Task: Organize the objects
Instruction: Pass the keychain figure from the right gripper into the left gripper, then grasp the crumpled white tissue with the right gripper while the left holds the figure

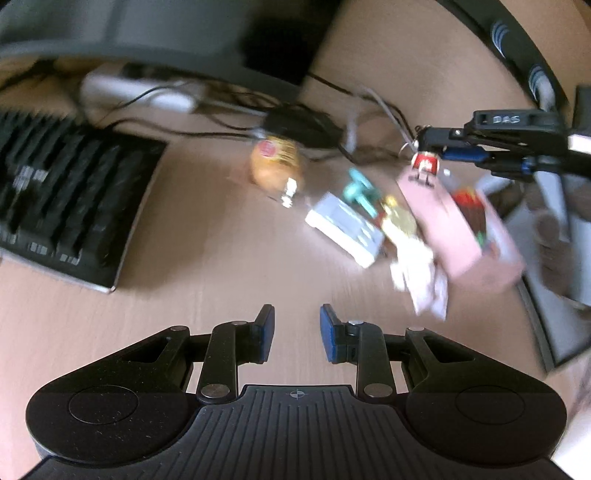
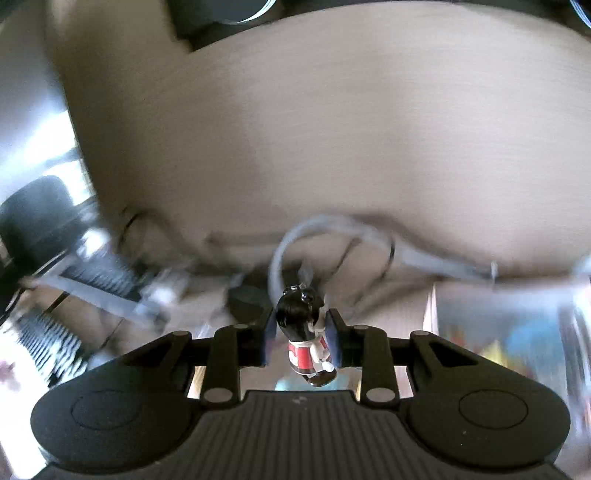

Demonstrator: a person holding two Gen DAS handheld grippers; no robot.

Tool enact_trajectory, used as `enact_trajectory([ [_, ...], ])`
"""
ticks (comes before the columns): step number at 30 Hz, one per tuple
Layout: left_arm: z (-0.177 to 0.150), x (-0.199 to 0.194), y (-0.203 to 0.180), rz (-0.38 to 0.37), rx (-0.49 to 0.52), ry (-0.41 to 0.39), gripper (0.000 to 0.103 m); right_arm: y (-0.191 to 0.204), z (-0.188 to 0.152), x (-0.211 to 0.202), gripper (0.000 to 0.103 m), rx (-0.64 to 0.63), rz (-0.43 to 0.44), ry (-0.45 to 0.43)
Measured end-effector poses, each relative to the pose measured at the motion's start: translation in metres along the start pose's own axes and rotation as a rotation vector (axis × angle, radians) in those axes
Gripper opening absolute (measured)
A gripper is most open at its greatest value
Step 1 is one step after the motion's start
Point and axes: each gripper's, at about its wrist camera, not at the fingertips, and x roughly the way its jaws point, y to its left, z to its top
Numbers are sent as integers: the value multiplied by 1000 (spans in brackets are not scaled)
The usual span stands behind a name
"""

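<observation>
My right gripper (image 2: 301, 325) is shut on a small toy figure (image 2: 304, 341) with black hair and a red and white body. In the left wrist view the same right gripper (image 1: 430, 147) holds the figure (image 1: 424, 166) in the air above a pink box (image 1: 454, 229). Beside the box on the desk lie a white and grey box (image 1: 343, 229), a teal piece (image 1: 360, 188), a gold item (image 1: 399, 221) and an orange round toy (image 1: 275, 162). My left gripper (image 1: 297, 332) is open and empty above the bare desk.
A black keyboard (image 1: 62, 199) lies at the left. A monitor base (image 1: 147, 33), a white power strip (image 1: 136, 88) and tangled cables (image 1: 306, 125) sit at the back. A dark tray edge (image 1: 546, 314) is at the right. Both views are motion-blurred.
</observation>
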Motion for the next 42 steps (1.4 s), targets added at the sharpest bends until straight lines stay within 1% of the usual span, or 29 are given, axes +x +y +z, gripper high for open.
enact_trajectory([
  [2,-4,0,-11,-12,60,14,30,-2,-29,-15,28,86,54,85],
  [4,-9,-1,-20,-42,102,30,30,-2,-56,-22,28,177,104,173],
  [5,-11,0,-25,-53,123,40,30,-5,-65,-28,28,208,117,198],
  [6,-14,2,-30,-57,143,54,30,-8,-77,-33,29,235,100,193],
  [7,-17,5,-35,-56,157,70,30,-7,-83,-32,34,247,65,175],
  [8,-19,8,-39,-53,169,89,30,-8,-88,-39,38,253,33,154],
  [9,-21,9,-44,-53,178,101,30,-8,-92,-51,44,249,6,130],
  [10,-22,10,-48,-61,186,109,30,-8,-97,-63,54,228,-24,104],
  [11,-23,11,-53,-71,193,115,30,-6,-101,-75,60,193,-62,81],
  [12,-24,12,-59,-80,197,121,30,-3,-109,-90,69,140,-118,56],
  [13,-24,14,-64,-88,196,125,30,-2,-114,-103,76,85,-167,40],
  [15,-25,16,-76,-108,188,132,30,-1,-130,-125,83,-38,-282,21],
  [16,-25,18,-83,-116,174,135,30,-3,-137,-129,85,-82,-326,22],
  [17,-25,19,-88,-121,156,138,30,-5,-146,-134,85,-120,-359,25],
  [19,-25,21,-98,-117,104,138,30,-9,-164,-138,85,-194,-386,44],
  [21,-22,26,-105,-86,30,137,30,-14,-179,-142,85,-217,-384,60],
  [22,-20,31,-108,-68,-3,132,30,-15,-185,-147,85,-220,-369,65],
  [24,-15,39,-114,-14,-25,130,30,-18,-193,-151,86,-224,-340,60],
  [26,-13,47,-122,26,-21,145,30,-20,-198,-153,90,-236,-323,48],
  [28,-15,57,-132,54,-7,173,30,-24,-204,-150,98,-250,-305,34],
  [29,-18,63,-136,70,4,185,33,-28,-206,-148,99,-257,-303,31],
  [30,-20,68,-140,87,9,198,34,-33,-207,-142,100,-265,-306,32],
  [31,-21,69,-144,101,18,181,34,-36,-208,-140,100,-268,-308,38],
  [35,-20,76,-155,160,61,159,34,-54,-213,-123,101,-265,-288,60],
  [37,-20,77,-155,173,48,144,33,-63,-214,-115,103,-249,-289,71],
  [39,-21,75,-153,170,2,130,32,-72,-214,-109,103,-224,-282,81],
  [41,-22,73,-149,154,-35,117,32,-79,-214,-106,103,-200,-263,88],
  [42,-21,74,-146,136,-37,110,32,-81,-213,-104,103,-189,-250,94],
])
